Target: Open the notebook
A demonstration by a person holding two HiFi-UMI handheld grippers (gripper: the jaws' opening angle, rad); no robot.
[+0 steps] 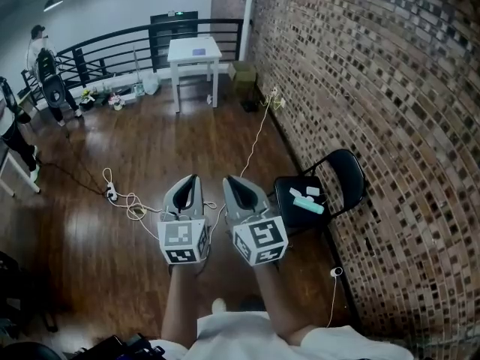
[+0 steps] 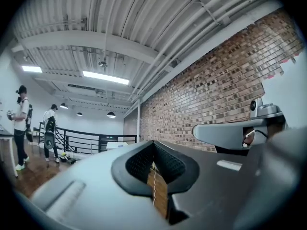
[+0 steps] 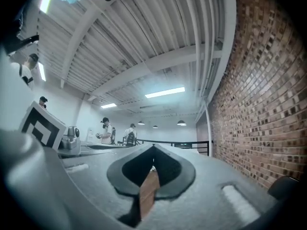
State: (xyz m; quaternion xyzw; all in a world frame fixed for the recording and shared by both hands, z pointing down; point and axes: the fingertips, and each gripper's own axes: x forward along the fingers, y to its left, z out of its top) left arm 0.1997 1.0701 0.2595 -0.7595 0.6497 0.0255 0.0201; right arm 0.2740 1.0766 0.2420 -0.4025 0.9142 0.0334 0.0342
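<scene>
Hovering above wooden floor (image 1: 161,145) | left gripper (image 1: 193,178) jaws resting together, gripping nothing | right gripper (image 1: 228,179) likewise shut, empty | black chair (image 1: 349,168) standing beside brick wall (image 1: 390,88)

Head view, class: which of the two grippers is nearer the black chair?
The right gripper: the black chair stands just beside it, while the left gripper sits on its far side from the chair.
</scene>
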